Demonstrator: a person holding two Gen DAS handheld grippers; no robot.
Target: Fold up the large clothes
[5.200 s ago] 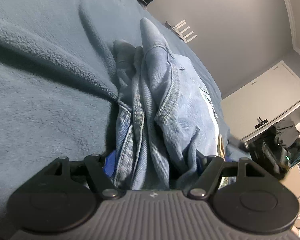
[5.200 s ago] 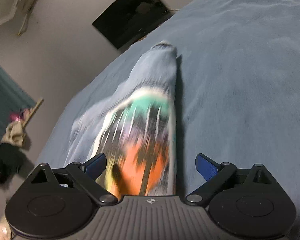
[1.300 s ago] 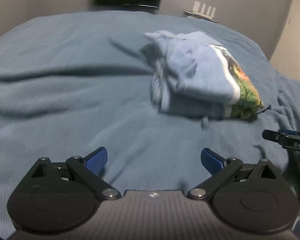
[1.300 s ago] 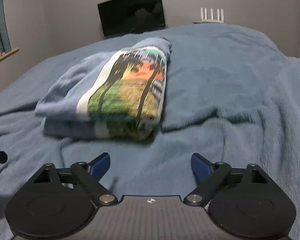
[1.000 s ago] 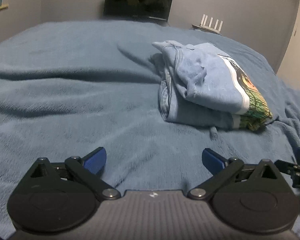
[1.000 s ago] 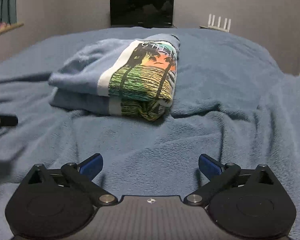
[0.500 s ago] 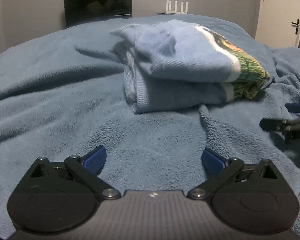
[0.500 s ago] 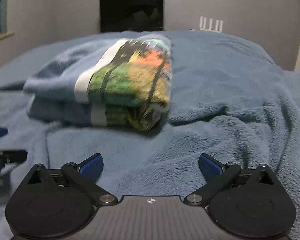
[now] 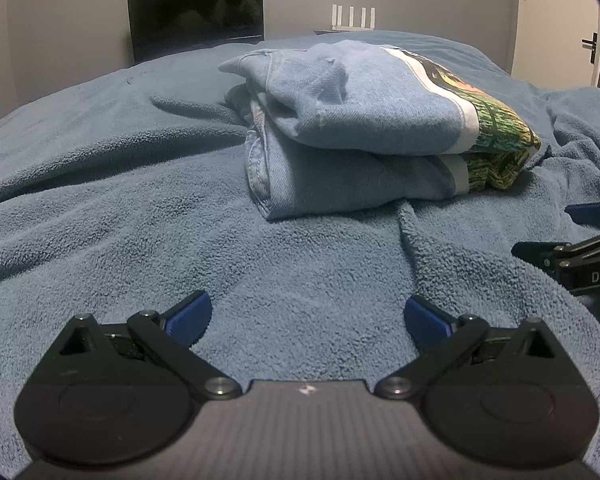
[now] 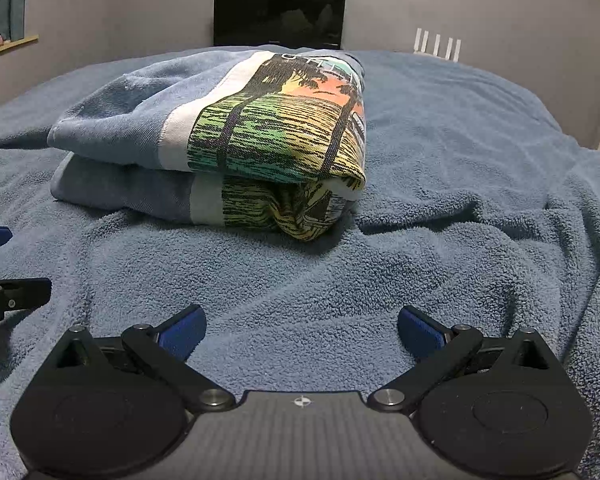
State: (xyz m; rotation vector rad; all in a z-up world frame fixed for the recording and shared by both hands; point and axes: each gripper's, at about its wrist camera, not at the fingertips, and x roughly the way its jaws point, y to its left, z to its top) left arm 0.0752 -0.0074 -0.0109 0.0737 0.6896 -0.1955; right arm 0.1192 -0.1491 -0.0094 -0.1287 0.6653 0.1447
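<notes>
And here's the picture: the folded garment (image 9: 364,128), a blue denim piece with a bright palm-tree print on one end, sits as a compact two-layer bundle on the blue blanket (image 9: 140,200), and neither tool has hold of it. The left gripper (image 9: 306,314) is spread wide, nothing between its blue pads, low over the blanket on the near side of the garment. The right gripper (image 10: 300,326) is released too, jaws parted and empty, also on the near side and apart from the cloth. From the left camera the bundle lies ahead and slightly right, showing its denim end with stacked hems and seams; its long axis runs from that end across to the printed end on the right. From the right camera the garment (image 10: 228,136) lies ahead and a touch left, the printed fold nearest. So each gripper faces its own end, and the right gripper's fingers (image 9: 568,256) show at the edge of the left view, just beside the printed end. Neither looks clearly nearer; I'd call it about even. Beyond the garment, a dark television (image 10: 280,10) stands against the wall. To my eye the fold looks essentially finished, though the denim end is a little rumpled on top, so any tidying would likely fall to the left side.
</notes>
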